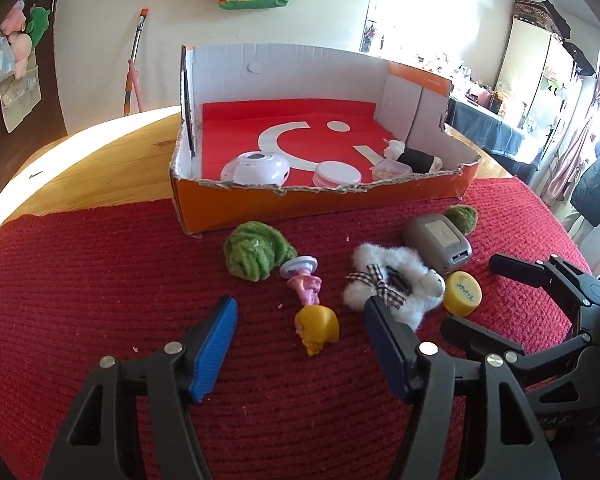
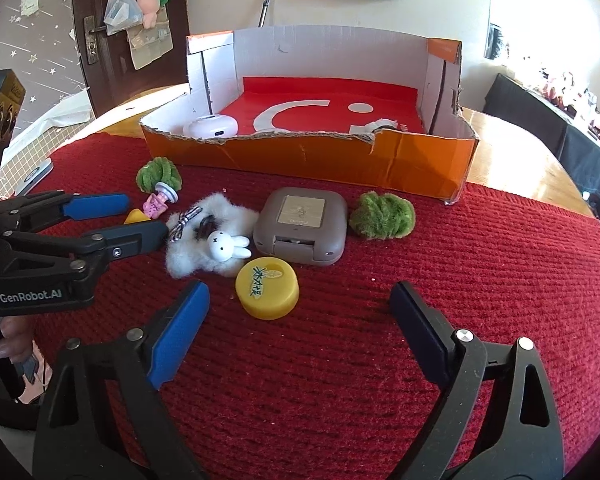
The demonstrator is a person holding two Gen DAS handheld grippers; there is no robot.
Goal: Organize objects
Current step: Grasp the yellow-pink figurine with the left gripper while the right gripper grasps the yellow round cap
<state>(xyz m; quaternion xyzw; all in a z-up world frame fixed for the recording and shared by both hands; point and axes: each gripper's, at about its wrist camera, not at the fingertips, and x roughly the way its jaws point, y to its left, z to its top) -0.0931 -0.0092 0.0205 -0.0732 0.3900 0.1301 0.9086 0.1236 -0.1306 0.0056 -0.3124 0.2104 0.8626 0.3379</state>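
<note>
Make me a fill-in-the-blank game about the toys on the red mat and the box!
1. The yellow cap lies on the ____ mat.
2. The white rabbit figure rests on a fluffy ____ scrunchie.
3. The outside of the cardboard box is ____.
4. The number of green yarn balls on the mat is ____.

Missing words: red; white; orange; two

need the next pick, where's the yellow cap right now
In the right wrist view the yellow cap lies on the red mat, in front of the grey case, beside the white fluffy scrunchie.
</note>
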